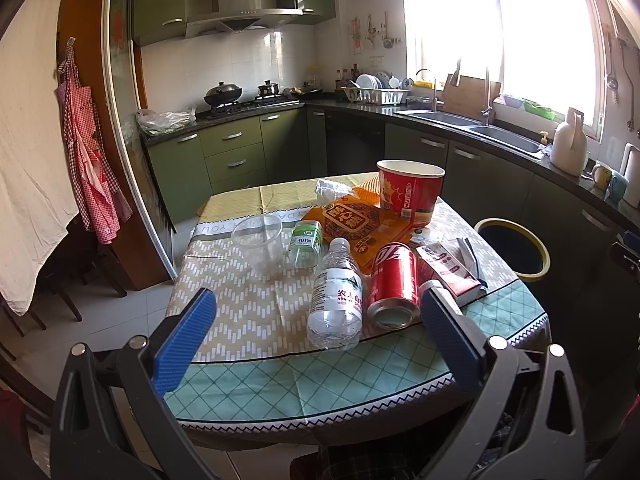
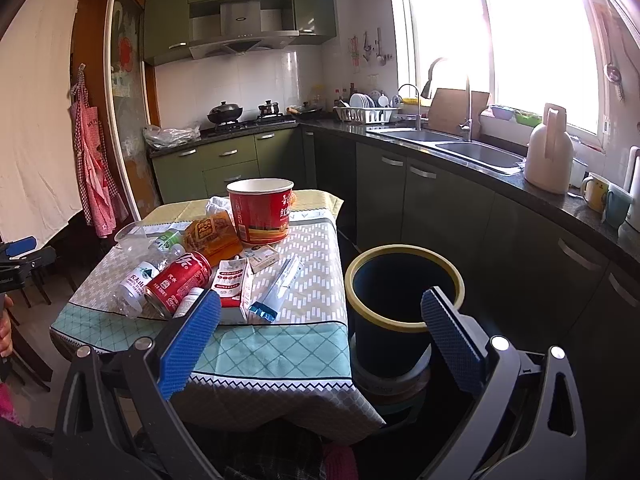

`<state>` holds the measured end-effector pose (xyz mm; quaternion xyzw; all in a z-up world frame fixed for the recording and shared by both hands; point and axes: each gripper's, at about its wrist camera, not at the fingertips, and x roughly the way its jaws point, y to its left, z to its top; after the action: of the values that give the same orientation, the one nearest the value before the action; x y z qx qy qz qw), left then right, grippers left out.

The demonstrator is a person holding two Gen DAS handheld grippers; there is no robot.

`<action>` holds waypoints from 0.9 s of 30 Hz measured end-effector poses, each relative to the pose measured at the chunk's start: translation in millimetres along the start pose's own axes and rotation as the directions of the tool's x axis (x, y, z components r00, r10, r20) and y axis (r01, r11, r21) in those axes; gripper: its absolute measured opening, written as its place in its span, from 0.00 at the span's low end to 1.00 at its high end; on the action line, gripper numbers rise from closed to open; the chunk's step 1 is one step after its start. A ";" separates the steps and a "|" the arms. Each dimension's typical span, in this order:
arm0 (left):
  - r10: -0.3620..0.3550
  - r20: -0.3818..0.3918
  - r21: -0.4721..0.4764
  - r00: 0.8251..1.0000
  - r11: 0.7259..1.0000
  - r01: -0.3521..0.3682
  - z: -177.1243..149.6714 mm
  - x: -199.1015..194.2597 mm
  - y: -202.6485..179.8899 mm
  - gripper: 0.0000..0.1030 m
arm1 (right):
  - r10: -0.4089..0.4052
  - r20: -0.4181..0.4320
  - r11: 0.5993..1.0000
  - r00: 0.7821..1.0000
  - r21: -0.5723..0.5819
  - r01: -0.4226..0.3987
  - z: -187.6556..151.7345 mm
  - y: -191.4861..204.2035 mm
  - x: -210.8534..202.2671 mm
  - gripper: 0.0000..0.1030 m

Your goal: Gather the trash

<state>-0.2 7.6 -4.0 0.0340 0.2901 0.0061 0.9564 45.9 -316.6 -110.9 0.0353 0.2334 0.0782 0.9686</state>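
Trash lies on a small table with a patterned cloth: a clear water bottle on its side, a red soda can beside it, a clear plastic cup, a small green-capped jar, an orange snack bag, a red noodle tub and a small carton. A dark bin with a yellow rim stands right of the table. My left gripper hovers open before the bottle and can. My right gripper is open over the table's near right corner, holding nothing.
Green kitchen cabinets and a dark counter with a double sink run along the back and right. A white jug and mugs sit on the counter. A checked apron hangs at left by dark chairs.
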 end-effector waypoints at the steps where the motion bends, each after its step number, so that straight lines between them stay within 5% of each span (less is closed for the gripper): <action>1: 0.001 -0.001 0.001 1.000 1.000 -0.001 0.0 -0.3 0.0 0.95 | 0.000 0.001 1.000 1.000 0.000 0.000 0.0 -0.2 -0.4 0.96; 27: 0.000 0.000 0.010 1.000 1.000 0.000 0.0 -0.7 -1.5 0.95 | 0.000 0.004 1.000 1.000 0.001 0.000 -0.9 -0.6 -1.8 0.96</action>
<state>-0.8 6.1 -3.7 0.0387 0.2899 0.0044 0.9563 44.0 -317.5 -111.0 0.0360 0.2317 0.0778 0.9690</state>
